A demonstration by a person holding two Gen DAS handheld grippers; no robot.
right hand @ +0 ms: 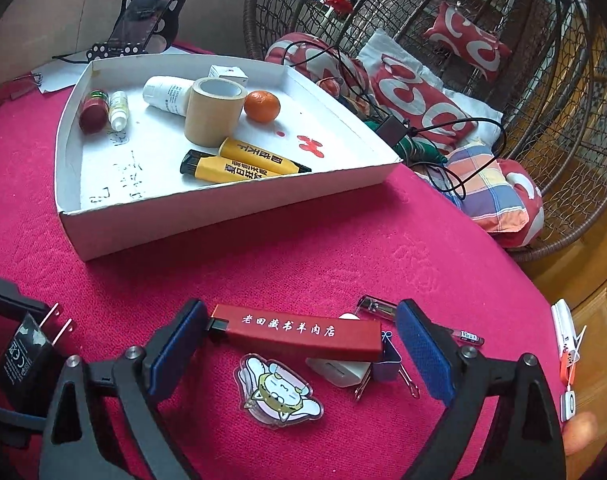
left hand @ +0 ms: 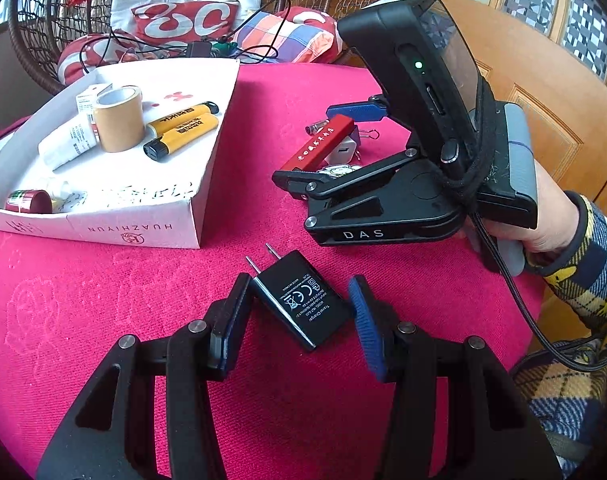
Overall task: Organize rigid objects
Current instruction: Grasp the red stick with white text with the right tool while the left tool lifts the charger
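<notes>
Left gripper [left hand: 299,312] fingers spread wide around a glossy black charger [left hand: 299,300], left pad touching it. Right gripper [right hand: 299,344] also wide, boxy red lighter [right hand: 299,332] sitting between its ribbed blue pads on fuzzy pink cloth [right hand: 263,256].

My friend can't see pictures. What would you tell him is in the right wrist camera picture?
An open right gripper sits around a long red lighter lying on a pink tablecloth, not squeezing it yet. Nearby lie a cat sticker and white plug; behind, a white box holds tape, an orange and yellow lighters.
</notes>
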